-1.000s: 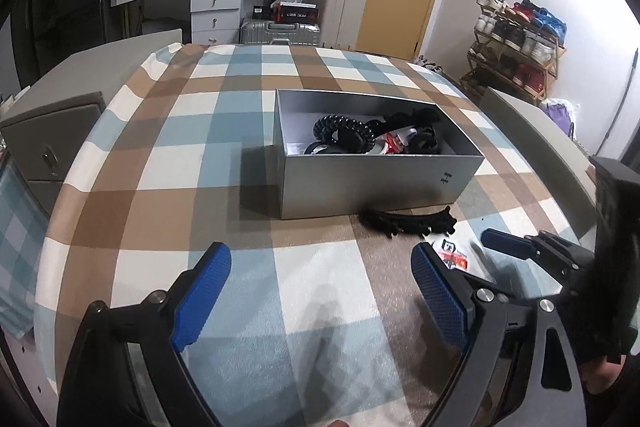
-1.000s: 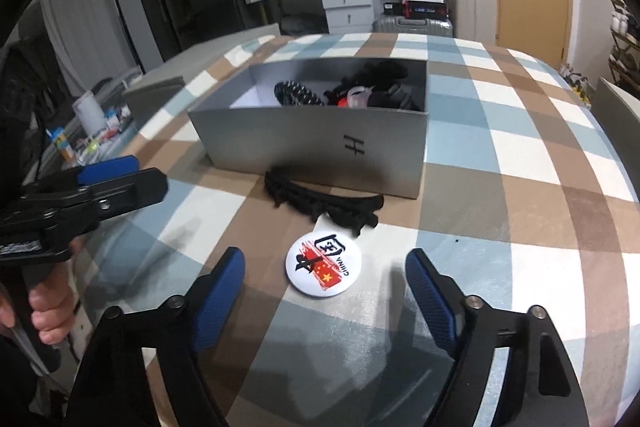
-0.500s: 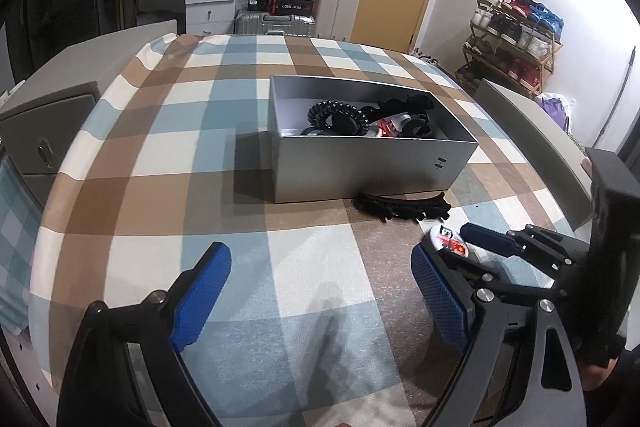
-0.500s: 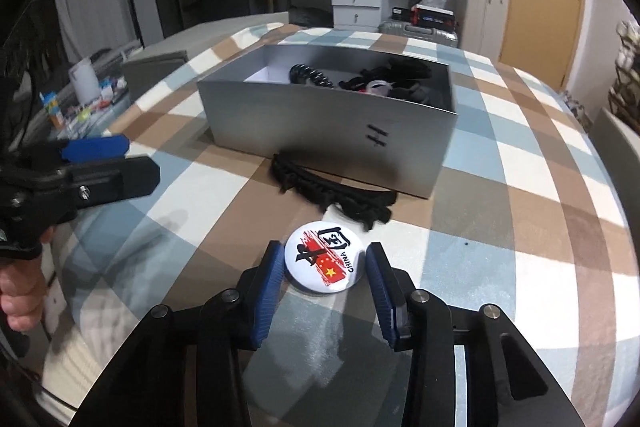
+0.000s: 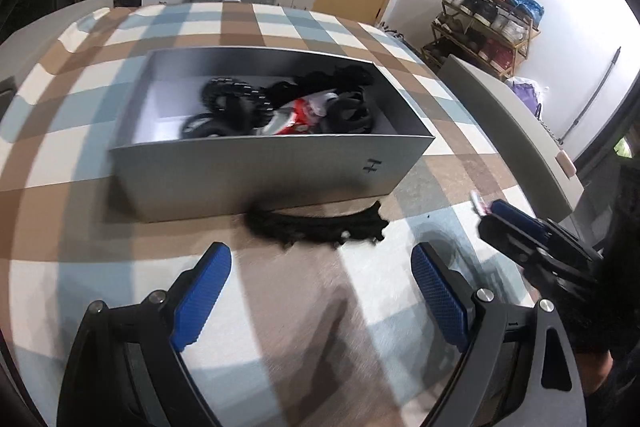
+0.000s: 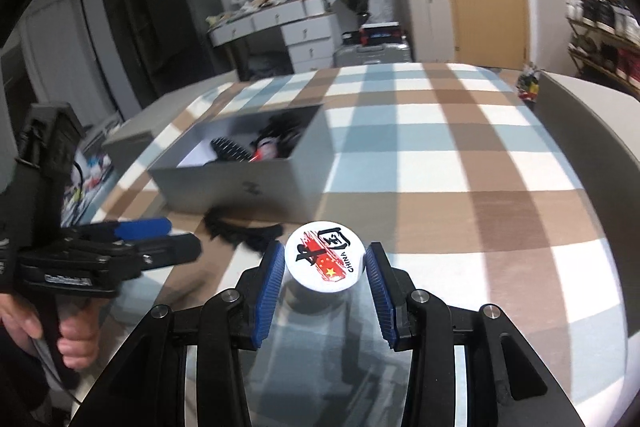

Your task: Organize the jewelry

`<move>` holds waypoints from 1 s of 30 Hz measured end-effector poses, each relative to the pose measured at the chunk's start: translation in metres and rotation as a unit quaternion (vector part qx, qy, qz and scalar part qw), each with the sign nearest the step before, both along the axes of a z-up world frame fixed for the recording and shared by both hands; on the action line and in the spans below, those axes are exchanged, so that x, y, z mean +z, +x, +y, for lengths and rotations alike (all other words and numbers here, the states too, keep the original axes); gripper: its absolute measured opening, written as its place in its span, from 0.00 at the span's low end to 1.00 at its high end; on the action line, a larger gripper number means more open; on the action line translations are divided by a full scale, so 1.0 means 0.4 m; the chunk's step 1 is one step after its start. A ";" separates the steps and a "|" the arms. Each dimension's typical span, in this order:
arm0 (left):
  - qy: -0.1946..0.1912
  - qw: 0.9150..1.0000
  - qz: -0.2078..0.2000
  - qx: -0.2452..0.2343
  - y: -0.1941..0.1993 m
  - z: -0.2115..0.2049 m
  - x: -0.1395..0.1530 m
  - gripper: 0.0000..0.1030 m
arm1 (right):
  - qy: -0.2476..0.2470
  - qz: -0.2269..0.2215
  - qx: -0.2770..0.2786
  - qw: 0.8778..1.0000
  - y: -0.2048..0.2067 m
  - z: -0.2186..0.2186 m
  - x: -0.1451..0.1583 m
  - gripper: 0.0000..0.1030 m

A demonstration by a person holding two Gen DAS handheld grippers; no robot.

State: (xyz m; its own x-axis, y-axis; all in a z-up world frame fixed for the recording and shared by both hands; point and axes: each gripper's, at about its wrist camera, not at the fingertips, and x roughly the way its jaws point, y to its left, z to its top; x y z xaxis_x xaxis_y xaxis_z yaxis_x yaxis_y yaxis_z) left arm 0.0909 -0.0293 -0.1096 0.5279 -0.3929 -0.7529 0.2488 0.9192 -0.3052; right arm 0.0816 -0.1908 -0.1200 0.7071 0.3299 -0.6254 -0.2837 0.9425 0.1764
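The right gripper (image 6: 325, 267) clamps the round white badge (image 6: 325, 257) by its edges, clear of the checked cloth (image 6: 460, 163); its underside is hidden. The left gripper (image 5: 321, 281) gapes wide and empty, just short of the black comb-like band (image 5: 320, 225) touching the grey box (image 5: 256, 179), whose dark jumble is blurred

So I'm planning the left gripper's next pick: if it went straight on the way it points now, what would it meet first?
Most likely the black toothed headband lying on the checked tablecloth, just ahead between the open left gripper fingers. Directly behind it stands the grey box front wall. Depth is hard to judge through the fisheye.
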 end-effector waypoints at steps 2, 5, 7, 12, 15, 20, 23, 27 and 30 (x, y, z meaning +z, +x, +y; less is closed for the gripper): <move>0.006 1.000 0.003 -0.001 0.011 -0.019 -0.002 0.86 | 0.003 -0.003 -0.002 1.000 0.003 -0.015 0.004 0.40; 0.026 1.000 0.001 0.003 0.018 -0.043 -0.003 0.86 | 0.009 -0.005 -0.002 1.000 0.004 -0.027 0.006 0.40; 0.045 0.999 0.001 0.007 0.023 -0.056 -0.007 0.86 | 0.012 -0.007 0.003 1.000 0.004 -0.028 0.008 0.40; 0.091 0.996 0.000 0.019 0.029 -0.081 -0.017 0.86 | 0.017 -0.015 0.016 1.000 0.001 -0.026 0.010 0.40; 0.111 0.993 0.008 0.031 0.034 -0.090 -0.026 0.86 | 0.023 -0.016 0.019 0.999 0.002 -0.030 0.009 0.40; 0.127 0.991 0.010 0.050 0.041 -0.103 -0.026 0.86 | 0.031 -0.016 0.021 0.999 -0.002 -0.037 0.005 0.40; 0.144 0.988 0.003 0.049 0.036 -0.112 -0.028 0.86 | 0.036 -0.014 0.023 0.999 -0.008 -0.040 0.004 0.40; 0.147 0.988 -0.003 0.043 0.029 -0.113 -0.028 0.86 | 0.036 -0.015 0.024 0.999 -0.015 -0.043 0.002 0.40; 0.146 0.988 -0.002 0.041 0.023 -0.107 -0.027 0.86 | 0.040 -0.013 0.022 0.999 -0.018 -0.047 0.002 0.40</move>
State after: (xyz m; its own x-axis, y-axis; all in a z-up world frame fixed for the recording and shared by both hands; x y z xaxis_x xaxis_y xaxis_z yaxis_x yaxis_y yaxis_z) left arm 0.1002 -0.0723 -0.1202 0.5520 -0.1140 -0.8260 0.1701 0.9852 -0.0223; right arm 0.0745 -0.2096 -0.1193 0.7073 0.4080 -0.5773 -0.3294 0.9128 0.2416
